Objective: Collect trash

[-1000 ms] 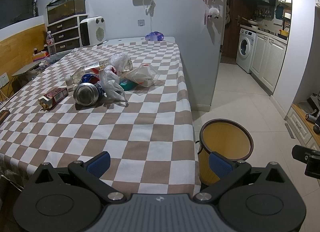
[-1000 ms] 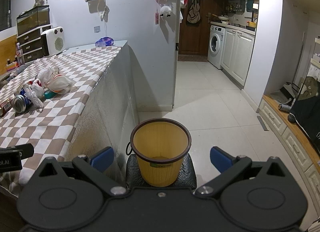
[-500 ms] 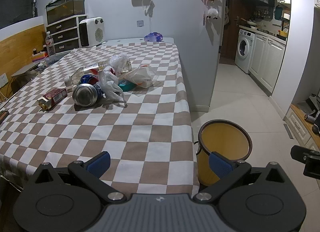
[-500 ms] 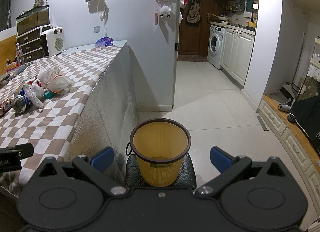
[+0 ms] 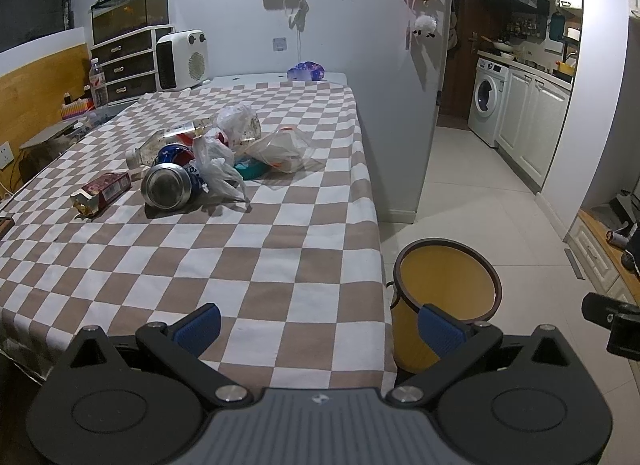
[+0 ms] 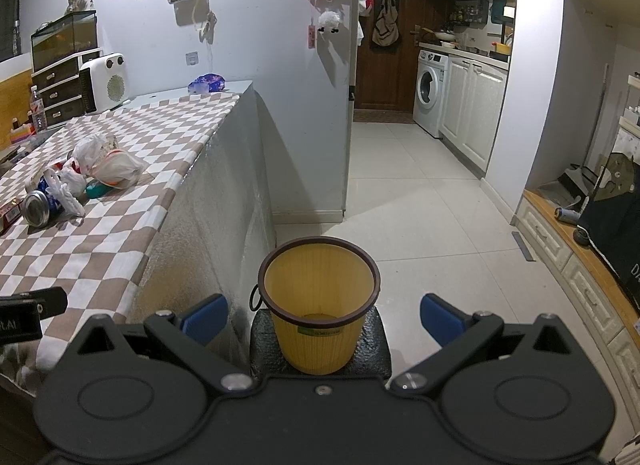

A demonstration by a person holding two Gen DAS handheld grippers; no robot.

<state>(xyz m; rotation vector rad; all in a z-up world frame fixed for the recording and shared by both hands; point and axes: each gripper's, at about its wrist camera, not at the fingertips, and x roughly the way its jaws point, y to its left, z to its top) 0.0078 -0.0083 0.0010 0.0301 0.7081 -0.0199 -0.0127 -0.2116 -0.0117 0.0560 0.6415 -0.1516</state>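
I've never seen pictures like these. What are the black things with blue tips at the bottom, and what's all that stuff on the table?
Those are two grippers, tools a person holds, one in each hand. Each has a camera looking forward along its blue fingers. One picture comes from the left gripper, the other from the right gripper. Both are open and hold nothing. On the checkered table lies trash: a can, a clear bottle, crumpled plastic bags and a small red box. On the floor beside the table stands a yellow bin, which looks empty.
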